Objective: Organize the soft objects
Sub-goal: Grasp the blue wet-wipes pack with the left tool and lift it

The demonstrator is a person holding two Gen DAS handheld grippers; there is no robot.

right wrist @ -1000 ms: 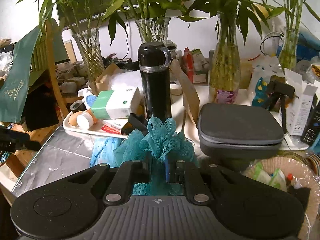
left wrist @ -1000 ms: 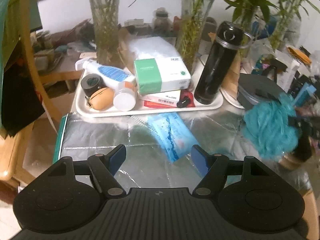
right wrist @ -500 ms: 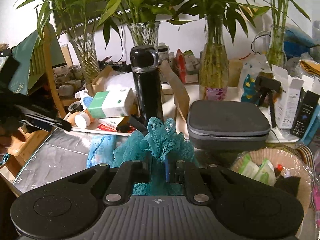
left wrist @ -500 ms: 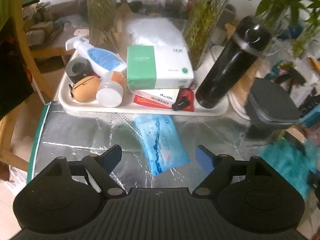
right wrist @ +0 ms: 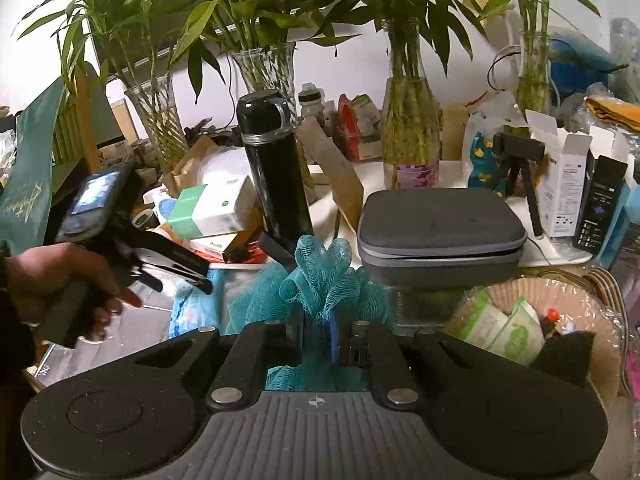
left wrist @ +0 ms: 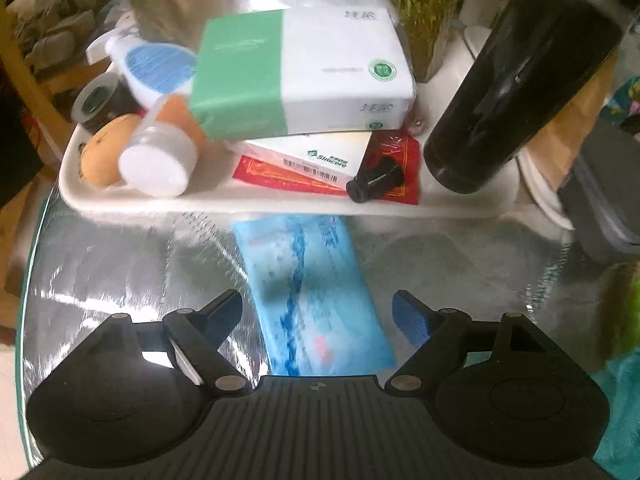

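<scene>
One soft item secured: my right gripper [right wrist: 316, 334] pinches the teal bath pouf [right wrist: 320, 276]. My left gripper [left wrist: 318, 312], jaws just widened, straddles the blue packet [left wrist: 312, 292] ahead, ungrasped.

Left gripper [left wrist: 317, 307] tilted steeply down, jaws just widened, nothing pinched. Right gripper [right wrist: 316, 332] clamped nearly closed.

A black flask [left wrist: 516, 92] stands on the white tray [left wrist: 280, 202] beside a tissue box [left wrist: 304, 76].
</scene>
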